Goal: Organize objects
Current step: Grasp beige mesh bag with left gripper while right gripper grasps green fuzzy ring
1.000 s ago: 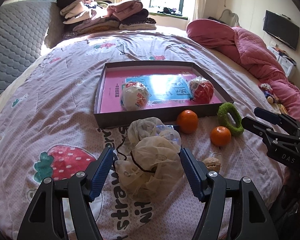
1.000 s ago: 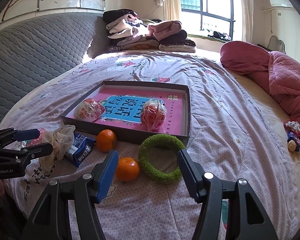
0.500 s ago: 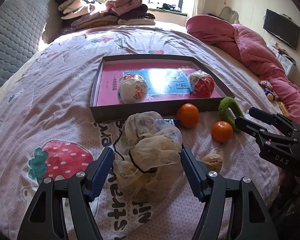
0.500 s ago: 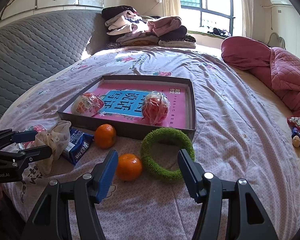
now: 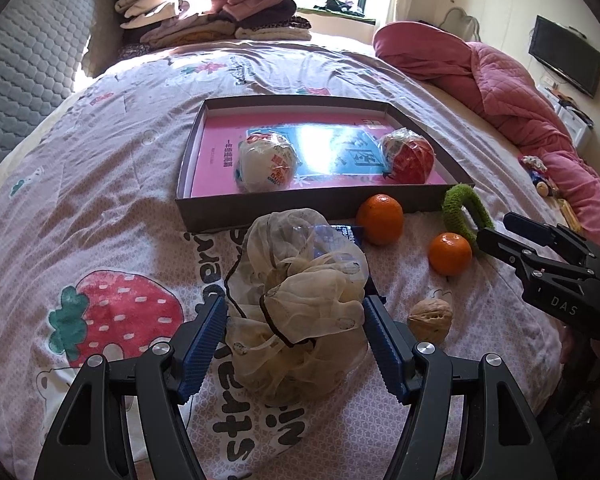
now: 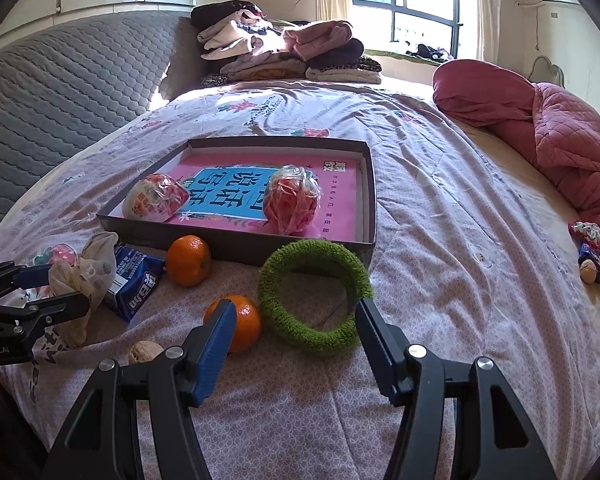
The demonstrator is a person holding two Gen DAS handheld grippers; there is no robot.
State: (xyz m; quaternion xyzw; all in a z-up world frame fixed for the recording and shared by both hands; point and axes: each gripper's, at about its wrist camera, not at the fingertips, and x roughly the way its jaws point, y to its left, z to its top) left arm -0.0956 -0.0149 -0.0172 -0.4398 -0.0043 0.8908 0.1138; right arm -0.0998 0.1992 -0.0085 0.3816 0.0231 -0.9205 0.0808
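A shallow grey tray on the bed holds a white wrapped ball and a red wrapped ball. In front of it lie two oranges, a walnut, a green ring and a blue packet. A beige mesh pouch rests on the sheet between the fingers of my left gripper, which stands open around it. My right gripper is open over the near part of the green ring, with one orange beside its left finger.
Folded clothes are piled at the far end of the bed. A pink quilt lies along the right side and a grey padded headboard along the left. Small toys sit near the right edge.
Both views have shifted only slightly. No object has moved, and neither gripper has changed its opening.
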